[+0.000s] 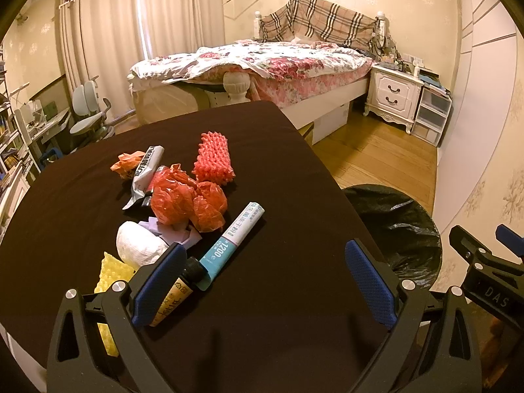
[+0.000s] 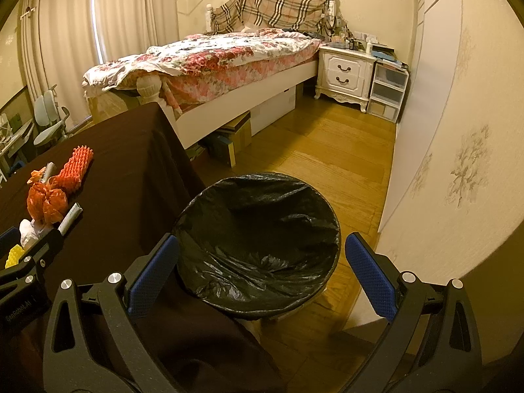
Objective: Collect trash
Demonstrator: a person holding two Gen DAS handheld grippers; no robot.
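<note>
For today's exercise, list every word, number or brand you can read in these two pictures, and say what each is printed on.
"1200": teal and white tube on the table.
"DAS": right gripper body, cut off at the frame edge.
"SenRobot.AI", faint: left gripper body.
Grey tube: bold black print, too distorted to read.
Yellow tube: script unreadable.

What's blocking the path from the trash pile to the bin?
Nothing visible. The trash pile lies on the brown-clothed table; the black-lined bin stands open beside the table's right edge, with bare cloth between them. Both hand-held grippers are open and empty.
</note>
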